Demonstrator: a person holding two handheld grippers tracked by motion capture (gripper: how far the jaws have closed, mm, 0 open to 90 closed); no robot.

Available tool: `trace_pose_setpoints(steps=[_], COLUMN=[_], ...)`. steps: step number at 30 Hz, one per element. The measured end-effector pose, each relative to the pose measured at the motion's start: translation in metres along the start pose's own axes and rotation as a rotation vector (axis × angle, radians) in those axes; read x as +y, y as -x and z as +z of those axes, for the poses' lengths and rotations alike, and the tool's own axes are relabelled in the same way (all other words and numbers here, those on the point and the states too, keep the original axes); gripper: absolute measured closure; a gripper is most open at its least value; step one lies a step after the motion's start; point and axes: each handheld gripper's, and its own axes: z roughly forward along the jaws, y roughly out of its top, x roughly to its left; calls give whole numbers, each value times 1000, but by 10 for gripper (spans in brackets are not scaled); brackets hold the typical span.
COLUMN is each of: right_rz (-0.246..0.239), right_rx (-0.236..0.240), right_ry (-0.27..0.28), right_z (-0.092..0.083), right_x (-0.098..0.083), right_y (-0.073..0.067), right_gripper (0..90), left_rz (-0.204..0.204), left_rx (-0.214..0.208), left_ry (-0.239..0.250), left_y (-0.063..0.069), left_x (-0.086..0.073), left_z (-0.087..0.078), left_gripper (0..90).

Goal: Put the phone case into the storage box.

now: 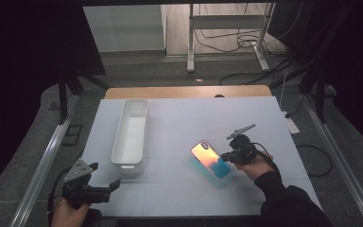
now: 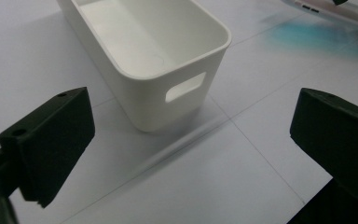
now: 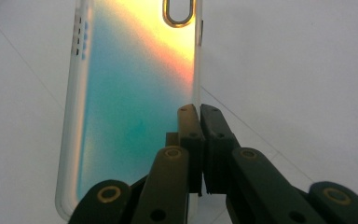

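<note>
Between the jaws of the right tongs (image 1: 228,156), a phone case (image 1: 211,159) is gripped by its long edge; in the right gripper view the two black jaws are seen pressed together on the thin side wall of the case (image 3: 135,102), with the right tongs (image 3: 199,116) closed down to a narrow slit. The case is shown tinted orange toward its camera cut-out and teal toward the end nearer the tongs, and its far end is tilted away from the jaws above the white table (image 1: 179,123); whether its lower edge is resting on the table cannot be told. A teal glow is cast on the table surface just beside the case. The left tongs (image 1: 105,185) are held wide apart at the near left edge of the table, with nothing between the jaws; in the left gripper view the left tongs (image 2: 191,140) are seen spread to both sides of the frame. Just ahead of the left tongs, an oblong white bin (image 1: 131,137) is stood upright, its slotted handle end turned toward them. In the left gripper view the bin (image 2: 168,70) is shown near, and the case (image 2: 331,11) lies well beyond it, to the right of the jaws.
</note>
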Motion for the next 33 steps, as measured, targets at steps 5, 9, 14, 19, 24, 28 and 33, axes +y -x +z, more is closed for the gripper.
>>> trace_pose_setpoints(steps=[5, 9, 14, 19, 24, 28, 33], right_rz=[-18, -22, -18, -24, -26, -25, -31], right_rx=[-5, -11, -14, -14, -20, -25, -34], right_ry=[54, 96, 129, 151, 182, 203, 225], right_z=[-9, -16, -21, -24, -30, -34, -37], right_x=[2, 3, 4, 7, 9, 11, 12], right_y=[-3, -4, -6, -8, -8, -8, -9], right_gripper=[877, 877, 877, 877, 877, 877, 877], left_rz=[-19, -17, -20, 13, 44, 54, 54], left_rx=[-22, -52, -75, -89, -112, -133, -161], left_ry=[5, 13, 47, 89, 103, 114, 118], left_y=[1, 1, 1, 4, 10, 13, 15], left_x=[1, 4, 7, 13, 23, 30, 38], left_z=[-2, -4, -4, -2, 2, 5, 10], left_gripper=[0, 0, 0, 0, 0, 0, 0])
